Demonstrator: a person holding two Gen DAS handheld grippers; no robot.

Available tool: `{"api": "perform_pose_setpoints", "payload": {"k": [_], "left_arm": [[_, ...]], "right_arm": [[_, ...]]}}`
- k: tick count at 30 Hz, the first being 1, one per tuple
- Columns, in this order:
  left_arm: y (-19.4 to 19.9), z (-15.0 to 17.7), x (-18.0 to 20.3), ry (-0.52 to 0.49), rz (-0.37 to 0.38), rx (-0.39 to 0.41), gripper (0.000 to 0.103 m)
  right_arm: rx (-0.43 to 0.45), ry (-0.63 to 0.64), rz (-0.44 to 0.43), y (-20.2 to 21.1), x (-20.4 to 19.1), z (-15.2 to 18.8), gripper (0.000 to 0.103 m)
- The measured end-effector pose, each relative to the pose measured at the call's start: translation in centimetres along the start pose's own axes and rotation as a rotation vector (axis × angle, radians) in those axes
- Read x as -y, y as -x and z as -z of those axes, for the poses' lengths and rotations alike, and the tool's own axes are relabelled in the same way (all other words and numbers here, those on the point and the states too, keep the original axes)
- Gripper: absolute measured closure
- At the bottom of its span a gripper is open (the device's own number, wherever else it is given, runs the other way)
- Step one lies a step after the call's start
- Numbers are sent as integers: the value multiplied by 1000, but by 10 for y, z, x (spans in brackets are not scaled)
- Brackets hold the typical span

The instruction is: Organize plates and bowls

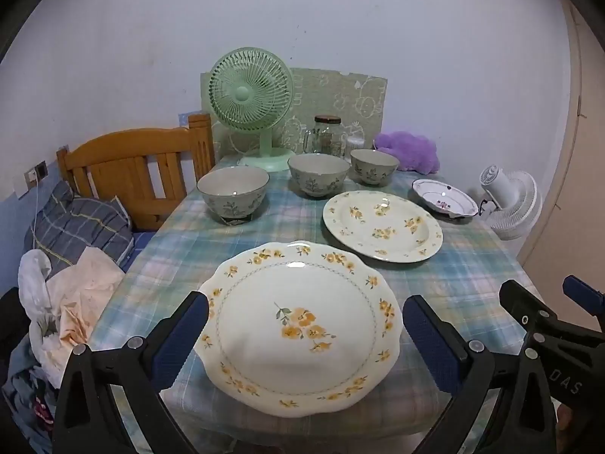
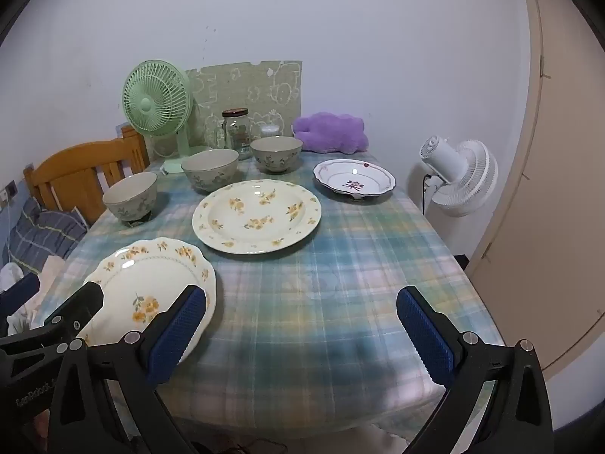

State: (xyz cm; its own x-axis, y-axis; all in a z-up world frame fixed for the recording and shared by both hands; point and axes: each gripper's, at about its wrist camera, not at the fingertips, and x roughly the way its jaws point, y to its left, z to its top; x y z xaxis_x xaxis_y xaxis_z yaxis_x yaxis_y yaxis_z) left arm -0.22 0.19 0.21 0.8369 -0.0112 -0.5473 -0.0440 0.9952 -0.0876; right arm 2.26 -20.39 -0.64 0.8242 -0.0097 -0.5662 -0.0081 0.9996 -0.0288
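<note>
A scalloped cream plate with yellow flowers lies at the table's near edge, and my left gripper hovers open over it without touching. Behind it lies a round yellow-flowered plate. A small white plate with a red flower sits far right. Three grey-green floral bowls stand in a row at the back, also in the right wrist view. My right gripper is open above bare cloth, to the right of the scalloped plate.
The table wears a plaid cloth. At the back stand a green fan, a glass jar and a purple plush. A white fan stands off the right edge, a wooden bed frame and bedding on the left.
</note>
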Motion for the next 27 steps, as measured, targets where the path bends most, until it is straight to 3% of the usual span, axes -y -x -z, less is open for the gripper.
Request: {"api": "perform_pose_setpoints", "payload": {"k": [6,27], "left_arm": [[12,1,17,-62,4,-4,0],[-1,-5,22,-40,-35,-16,0]], "right_arm": [[3,6,36,7,8,0,1],[-1,13,-1,9,16,-4,1]]}}
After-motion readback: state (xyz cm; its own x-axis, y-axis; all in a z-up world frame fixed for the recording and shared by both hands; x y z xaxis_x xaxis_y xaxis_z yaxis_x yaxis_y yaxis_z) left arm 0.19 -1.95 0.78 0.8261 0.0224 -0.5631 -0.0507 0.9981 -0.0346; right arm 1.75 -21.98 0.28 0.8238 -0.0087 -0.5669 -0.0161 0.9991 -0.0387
